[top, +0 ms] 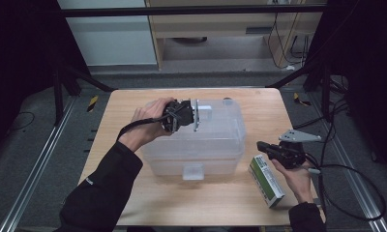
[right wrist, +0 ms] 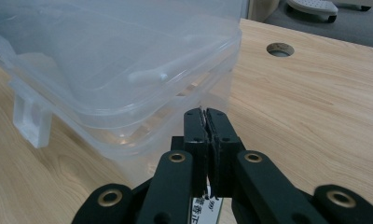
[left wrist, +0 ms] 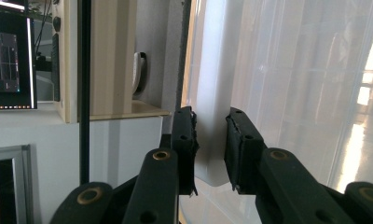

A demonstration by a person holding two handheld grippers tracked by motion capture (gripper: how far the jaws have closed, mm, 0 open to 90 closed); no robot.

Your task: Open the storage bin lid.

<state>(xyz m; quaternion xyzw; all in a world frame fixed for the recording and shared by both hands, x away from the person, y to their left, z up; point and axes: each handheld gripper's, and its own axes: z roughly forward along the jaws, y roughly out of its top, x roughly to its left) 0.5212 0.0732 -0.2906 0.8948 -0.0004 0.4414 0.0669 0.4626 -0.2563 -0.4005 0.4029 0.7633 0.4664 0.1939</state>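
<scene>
A dark-curtained work cell holds a pale wooden bench (top: pixel 133 104), and a clear plastic storage box (top: pixel 201 145) sits at its middle.

The left claw (left wrist: pixel 210 149) has its jaws apart, set on either side of the white latch tab (left wrist: pixel 212 93) at the box's far edge; the pads look close to the tab, though whether they press it I cannot tell. That placement suggests the latch is the thing being worked, likely to free the lid (right wrist: pixel 105 60). The left hand (top: pixel 145 123) reaches over the box's far left corner with the wrist bent, so the claw points across the lid.

The right claw (right wrist: pixel 206 140) has its jaws pressed together with nothing between them, and it aims at the box's near right corner. Its hand (top: pixel 295 174) rests low to the right of the box, just beside a green and white carton (top: pixel 266 181) lying flat on the bench, probably waiting its turn.
</scene>
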